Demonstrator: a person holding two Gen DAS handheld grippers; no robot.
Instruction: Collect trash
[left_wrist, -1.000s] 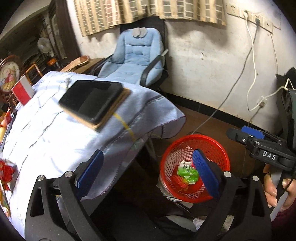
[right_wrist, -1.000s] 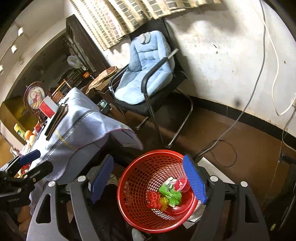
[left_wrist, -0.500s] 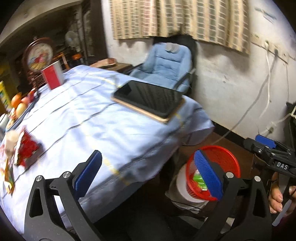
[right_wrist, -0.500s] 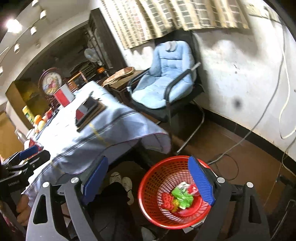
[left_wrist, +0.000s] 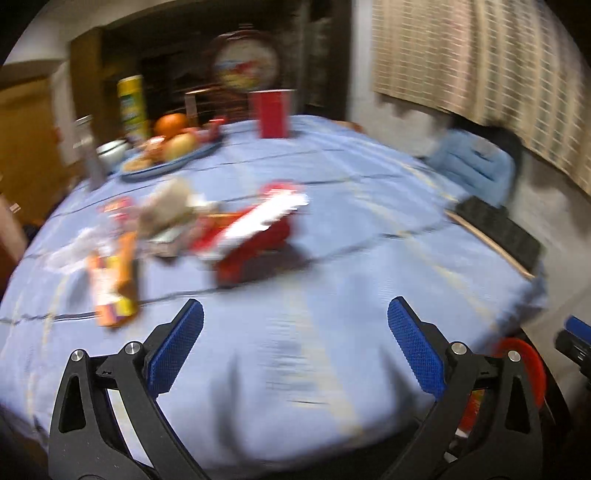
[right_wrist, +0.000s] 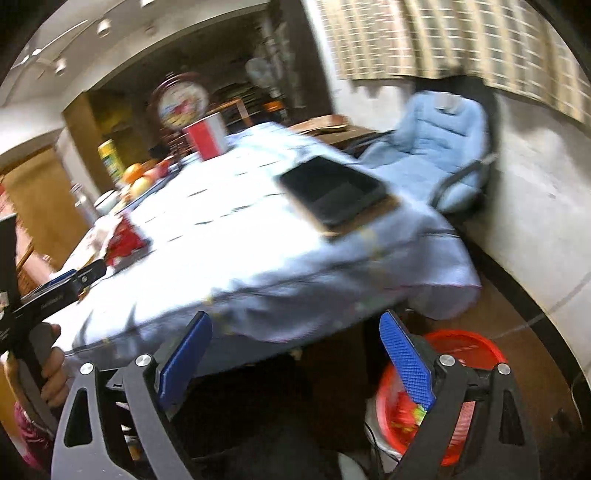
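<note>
Both views are blurred. Left gripper (left_wrist: 295, 341) is spread, empty; right gripper (right_wrist: 295, 363) is opening, nothing between. Wrappers (left_wrist: 207, 229) lie clustered mid-tablecloth (left_wrist: 369, 229); red basket (right_wrist: 476, 343) sits below. Risk: a mis-aimed grab may scatter wrappers.

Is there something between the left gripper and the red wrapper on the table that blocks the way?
Nothing visible does. The left gripper is open and empty, and only bare blue tablecloth lies between it and the red wrapper. The view is blurred, though.
</note>
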